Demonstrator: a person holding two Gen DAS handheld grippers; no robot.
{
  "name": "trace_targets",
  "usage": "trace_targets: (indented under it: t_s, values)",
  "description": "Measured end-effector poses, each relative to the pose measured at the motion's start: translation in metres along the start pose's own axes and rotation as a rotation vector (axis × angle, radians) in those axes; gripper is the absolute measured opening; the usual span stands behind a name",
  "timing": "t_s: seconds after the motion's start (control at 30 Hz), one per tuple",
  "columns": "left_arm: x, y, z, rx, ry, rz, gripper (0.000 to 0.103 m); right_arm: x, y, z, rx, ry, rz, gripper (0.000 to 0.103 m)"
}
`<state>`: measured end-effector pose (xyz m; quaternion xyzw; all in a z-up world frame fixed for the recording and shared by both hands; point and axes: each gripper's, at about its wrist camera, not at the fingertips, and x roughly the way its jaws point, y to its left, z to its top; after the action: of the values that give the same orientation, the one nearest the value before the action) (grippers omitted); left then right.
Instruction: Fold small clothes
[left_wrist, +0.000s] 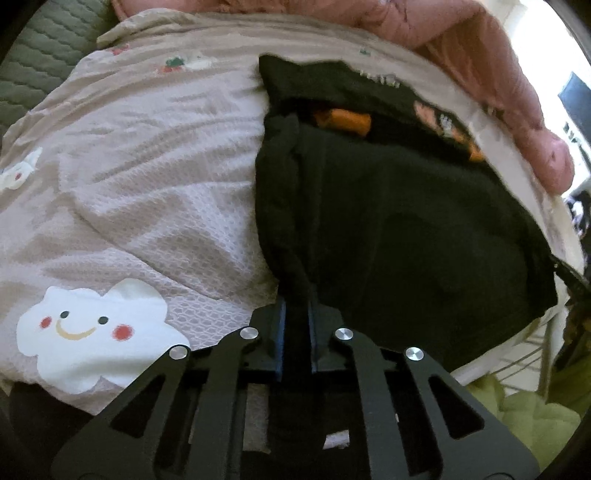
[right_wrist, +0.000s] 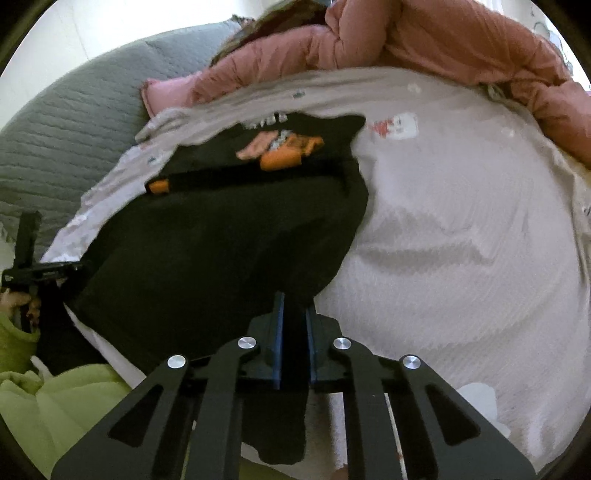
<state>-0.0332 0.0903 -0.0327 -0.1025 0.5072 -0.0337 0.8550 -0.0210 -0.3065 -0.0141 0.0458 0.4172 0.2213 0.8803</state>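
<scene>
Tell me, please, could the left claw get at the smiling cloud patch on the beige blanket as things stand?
Probably not at once. The cloud patch lies uncovered just beside the left claw, but that claw is shut on the black garment, so it would have to let go first.

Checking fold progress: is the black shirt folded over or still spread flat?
Partly folded. The black shirt has its near part doubled over the printed front, held by left gripper and right gripper.

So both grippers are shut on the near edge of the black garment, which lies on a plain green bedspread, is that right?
Not quite: the black garment lies on a pale beige blanket printed with smiling clouds, not a plain green bedspread, as the left wrist view shows. The left gripper and right gripper are indeed both shut on its near edge.
</scene>
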Motion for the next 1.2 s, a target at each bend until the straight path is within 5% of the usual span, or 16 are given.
trace_targets:
  t_s: [0.3,0.67,1.1,1.2]
  values:
    - [-0.039,0.003,0.035,-0.057,-0.129,-0.112,0.002,-0.022,-0.008,0.037,0.009,-0.149,0.018,0.008]
    - [-0.036,0.008,0.106,-0.119,-0.203,-0.102,0.002,-0.013,-0.025,0.096,0.060,-0.260,0.015,0.008]
    - [0.032,0.033,0.130,-0.165,-0.172,-0.064,0.003,0.070,-0.049,0.115,0.124,-0.117,-0.044,0.011]
    - [0.034,0.035,0.124,-0.170,-0.180,-0.084,0.016,0.074,-0.052,0.109,0.151,-0.103,-0.047,0.020]
